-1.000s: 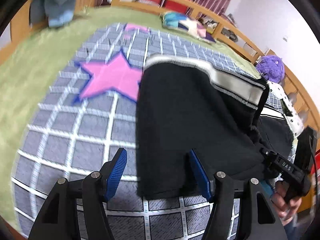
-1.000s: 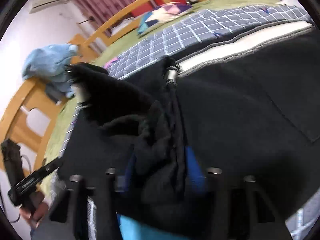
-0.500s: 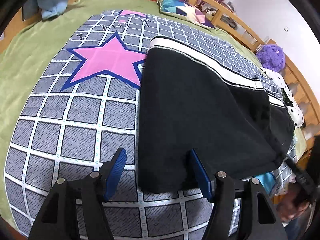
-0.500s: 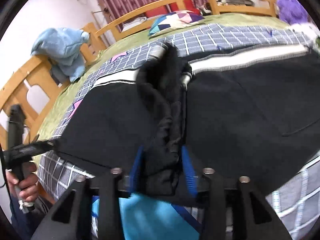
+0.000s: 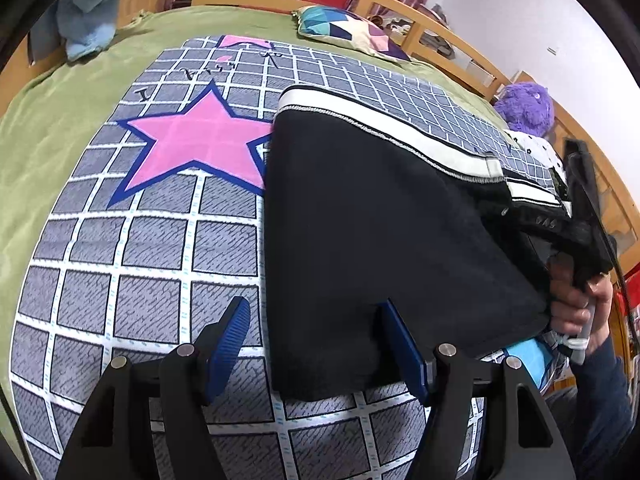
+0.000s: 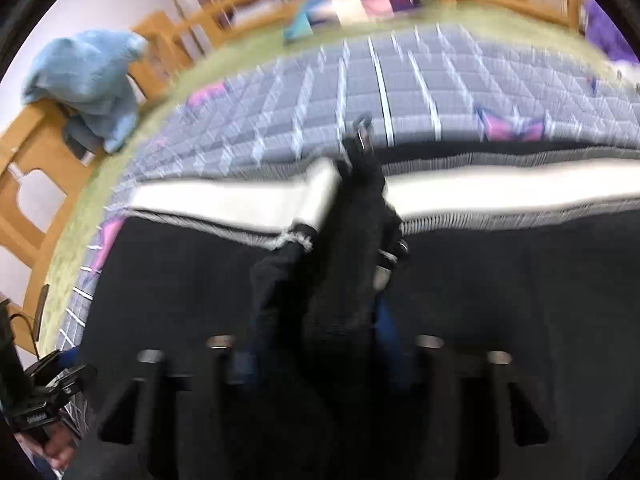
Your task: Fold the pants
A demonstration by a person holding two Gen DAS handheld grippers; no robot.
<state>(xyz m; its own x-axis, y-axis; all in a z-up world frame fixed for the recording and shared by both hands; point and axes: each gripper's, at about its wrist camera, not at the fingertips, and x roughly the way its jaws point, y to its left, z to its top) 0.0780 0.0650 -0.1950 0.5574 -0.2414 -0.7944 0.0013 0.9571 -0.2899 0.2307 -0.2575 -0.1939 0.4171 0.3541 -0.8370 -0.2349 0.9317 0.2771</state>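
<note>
Black pants [image 5: 380, 240] lie folded near the bed's [image 5: 60, 120] front edge; left gripper [image 5: 316, 344] apart astride their corner, right gripper [image 6: 316, 344], jaws just closing, clamped on a bunched fold that may slip or drag the layers askew.

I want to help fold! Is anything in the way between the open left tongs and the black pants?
Nothing visible. The left tongs hang open right at the corner of the black pants, with only the checked blanket underneath. The right tongs already pinch a bunch of the pants.
</note>
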